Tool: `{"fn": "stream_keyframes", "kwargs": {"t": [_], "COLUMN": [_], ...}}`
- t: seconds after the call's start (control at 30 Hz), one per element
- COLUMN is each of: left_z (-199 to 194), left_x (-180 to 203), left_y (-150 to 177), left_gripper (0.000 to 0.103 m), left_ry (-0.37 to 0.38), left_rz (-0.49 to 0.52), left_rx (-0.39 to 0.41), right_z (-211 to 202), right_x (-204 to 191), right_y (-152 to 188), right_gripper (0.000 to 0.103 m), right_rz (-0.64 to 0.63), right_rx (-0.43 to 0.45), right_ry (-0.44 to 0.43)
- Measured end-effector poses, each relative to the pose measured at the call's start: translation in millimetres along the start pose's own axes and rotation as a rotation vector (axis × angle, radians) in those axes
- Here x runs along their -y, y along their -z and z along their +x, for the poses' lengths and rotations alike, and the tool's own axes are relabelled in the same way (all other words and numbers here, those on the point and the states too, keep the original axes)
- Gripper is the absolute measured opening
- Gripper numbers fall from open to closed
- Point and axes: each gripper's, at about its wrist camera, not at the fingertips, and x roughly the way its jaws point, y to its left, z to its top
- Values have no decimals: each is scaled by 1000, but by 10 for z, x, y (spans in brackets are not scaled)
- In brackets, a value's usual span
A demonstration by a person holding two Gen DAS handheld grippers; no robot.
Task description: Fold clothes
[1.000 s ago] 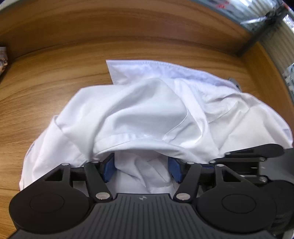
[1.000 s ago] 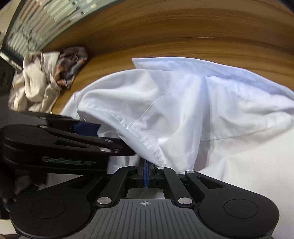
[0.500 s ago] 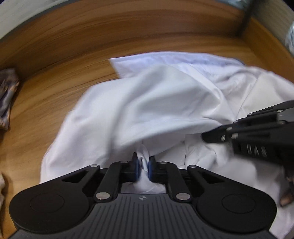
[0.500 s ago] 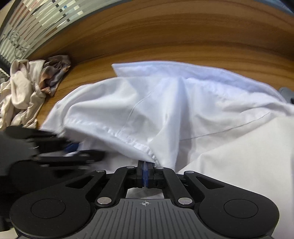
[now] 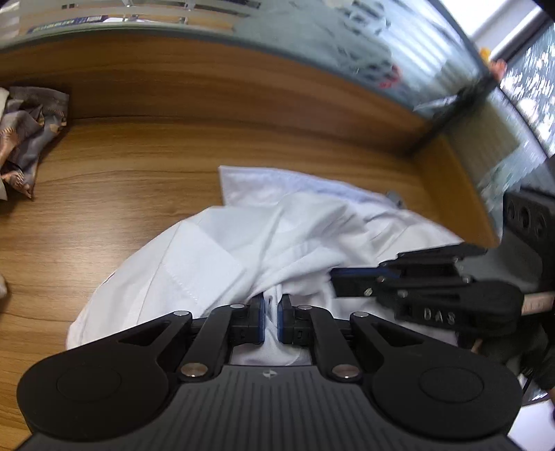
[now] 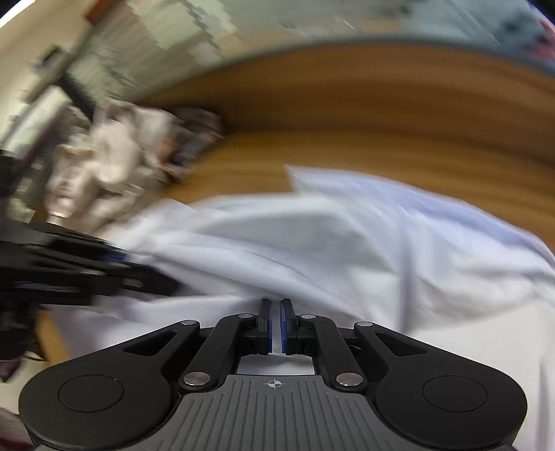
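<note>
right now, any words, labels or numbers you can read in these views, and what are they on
"DAS": raised letters on the side of the right gripper, seen in the left wrist view; the letters are partly readable and may be incomplete.
Blue strip behind the glass partition: has print, too blurred to read.
Right wrist view: motion-blurred, nothing legible.

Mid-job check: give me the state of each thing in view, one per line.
Left gripper: shut on the white shirt.
Right gripper: shut on the shirt, jaws just eased slightly.
White shirt: crumpled, unfolded, front edge pinched up, rest on the table.
Clothes pile: crumpled, untouched, at the table's left.
</note>
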Motion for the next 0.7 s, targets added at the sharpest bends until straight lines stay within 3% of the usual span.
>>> {"fn": "stream_keyframes", "kwargs": {"t": [0.1,0.17,0.23,0.4,0.47,0.6,0.7], "left_z": [-91,-122,-81,27,34,33,24], "left_x": [61,79,85,26,8,-9,-9], "left_y": [-38,-57,-76,-19,28,64,47], "left_gripper": [7,7,7,6,6,6,6], "left_ry": [35,33,16,-9,-11,-15,-15], "left_rz": [-8,10,15,3,3,3,7], "left_rx": [24,36,36,10,4,1,0], "right_z": [-112,-117,-48,246,298,263,257], "right_x": [-118,-175,-186,-185,-200,-231,-244], "right_y": [-64,-105,-107,61,95,57,-14], "right_gripper": [9,9,11,10,10,18,18], "right_rz": [-13,-39,-51,-80,-96,-73,-18], "right_rx": [66,58,7,-235,-267,-185,-106], "right_ry": [-67,-79,-93,-145,-138,-73,-123]}}
